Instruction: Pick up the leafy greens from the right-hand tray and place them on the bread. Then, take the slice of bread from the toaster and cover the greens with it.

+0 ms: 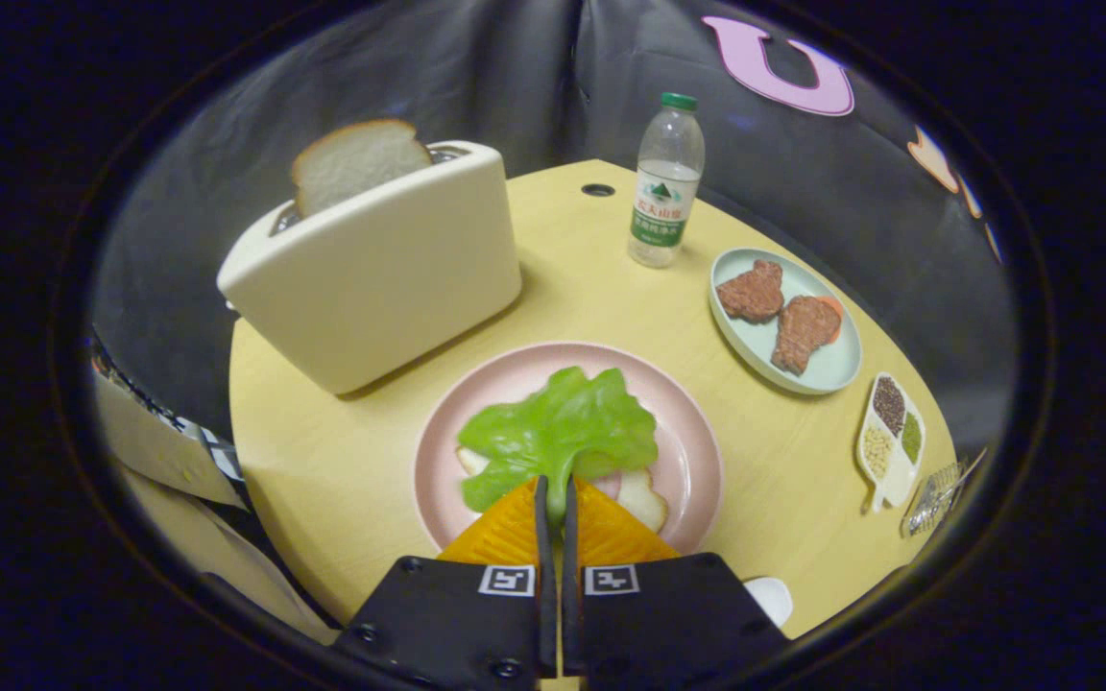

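On your left the toaster (375, 274) stands tilted on the bench (323, 461), its slice of bread (356, 163) poking up from the slot, well apart from your gripper (553, 504); ahead of you, on the pink plate (687, 432), the leafy greens (563, 432) lie spread over the lower bread (644, 499), which peeks out under the leaf's edges; your jaws are nearly closed, and a thin stem of the leaf runs down into the narrow gap between them, so they appear to pinch it; to the right sit a water bottle (668, 182), a pale plate of meat pieces (817, 374) and a small divided dish of grains (889, 441).

Risks, as I judge them: if you pull back before opening, the leaf likely drags off the bread; open too little and the stem may cling to a jaw; swinging left toward the toaster could clip its near corner.

The greens look bright, crinkled, limp and light, draped flat, covering most of the bread.
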A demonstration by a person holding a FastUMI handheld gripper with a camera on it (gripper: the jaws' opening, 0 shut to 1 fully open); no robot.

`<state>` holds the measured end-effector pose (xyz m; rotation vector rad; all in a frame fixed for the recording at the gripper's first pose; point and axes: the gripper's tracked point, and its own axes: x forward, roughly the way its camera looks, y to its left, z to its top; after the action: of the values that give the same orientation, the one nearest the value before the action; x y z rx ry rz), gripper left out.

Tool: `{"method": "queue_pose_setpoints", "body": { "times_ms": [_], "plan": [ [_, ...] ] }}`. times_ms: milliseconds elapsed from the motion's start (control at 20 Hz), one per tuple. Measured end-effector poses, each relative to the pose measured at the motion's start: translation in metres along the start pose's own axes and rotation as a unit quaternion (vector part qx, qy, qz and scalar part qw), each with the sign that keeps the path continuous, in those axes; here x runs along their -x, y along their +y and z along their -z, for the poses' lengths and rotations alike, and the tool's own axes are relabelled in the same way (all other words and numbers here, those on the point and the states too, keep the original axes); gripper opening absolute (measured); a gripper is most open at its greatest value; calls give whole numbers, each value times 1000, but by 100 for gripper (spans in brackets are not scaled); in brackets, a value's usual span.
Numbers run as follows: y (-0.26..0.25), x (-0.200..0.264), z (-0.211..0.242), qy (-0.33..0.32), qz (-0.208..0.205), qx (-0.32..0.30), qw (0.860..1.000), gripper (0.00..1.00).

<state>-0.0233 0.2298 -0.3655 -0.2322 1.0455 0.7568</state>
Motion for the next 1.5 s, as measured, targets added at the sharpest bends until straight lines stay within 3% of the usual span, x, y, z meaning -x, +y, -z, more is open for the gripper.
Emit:
{"method": "queue_pose_setpoints", "body": {
  "times_ms": [50, 250, 500, 850, 1000, 1150, 1500],
  "plan": [
    [-5, -1, 5, 10, 14, 6, 1000, 11],
    [-7, -2, 9, 5, 39, 1, 999, 51],
    [-10, 28, -7, -13, 81, -8, 997, 100],
    [34, 80, -96, -66, 73, -26, 995, 100],
    [69, 93, -146, -91, 41, -56, 993, 100],
    [98, 92, -183, -107, 3, -100, 989, 100],
    [129, 73, -238, -118, -38, -171, 977, 98]
  ]
}}
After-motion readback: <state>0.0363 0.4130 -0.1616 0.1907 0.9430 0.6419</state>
